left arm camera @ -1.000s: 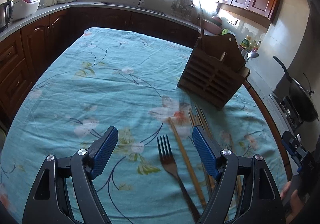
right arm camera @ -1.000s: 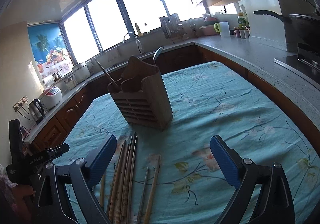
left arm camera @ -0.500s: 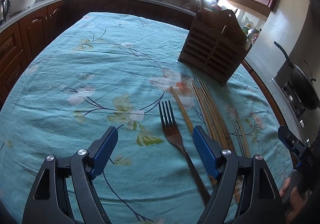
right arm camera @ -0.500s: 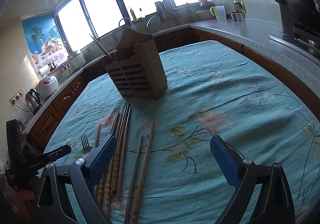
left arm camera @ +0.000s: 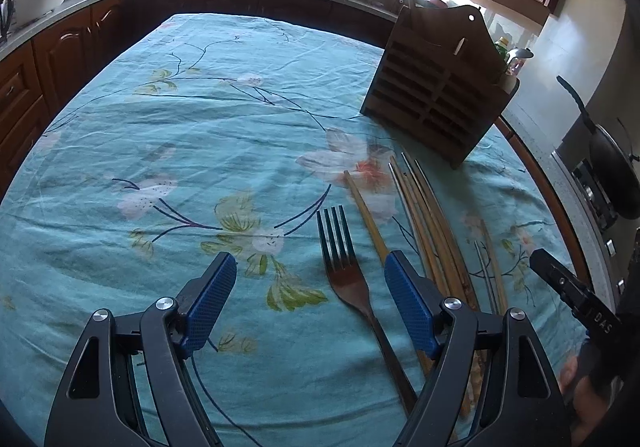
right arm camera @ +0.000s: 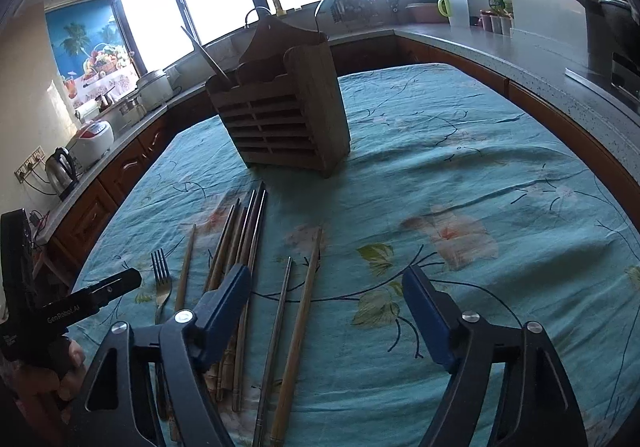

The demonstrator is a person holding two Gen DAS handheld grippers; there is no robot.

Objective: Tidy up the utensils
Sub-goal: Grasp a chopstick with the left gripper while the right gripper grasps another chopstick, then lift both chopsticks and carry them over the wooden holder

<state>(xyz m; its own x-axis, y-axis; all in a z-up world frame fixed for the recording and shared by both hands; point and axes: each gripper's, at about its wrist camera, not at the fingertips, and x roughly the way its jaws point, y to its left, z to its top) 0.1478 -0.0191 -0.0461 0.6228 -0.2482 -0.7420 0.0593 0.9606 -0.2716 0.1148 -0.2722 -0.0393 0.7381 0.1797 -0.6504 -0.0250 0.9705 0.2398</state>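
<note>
On the teal tablecloth (left arm camera: 168,135), fork (left arm camera: 340,259) and chopsticks (right arm camera: 244,243) lie before the wooden holder (right arm camera: 288,119); left gripper (left arm camera: 308,299) gapes over the fork, right gripper (right arm camera: 326,311) narrows above two chopsticks, gripping nothing.

One fork (left arm camera: 345,275), one wooden utensil holder (left arm camera: 434,95), two loose chopsticks (right arm camera: 294,331) lying apart, and a bundle of chopsticks (right arm camera: 240,243), perhaps six; too overlapped to count surely.
</note>
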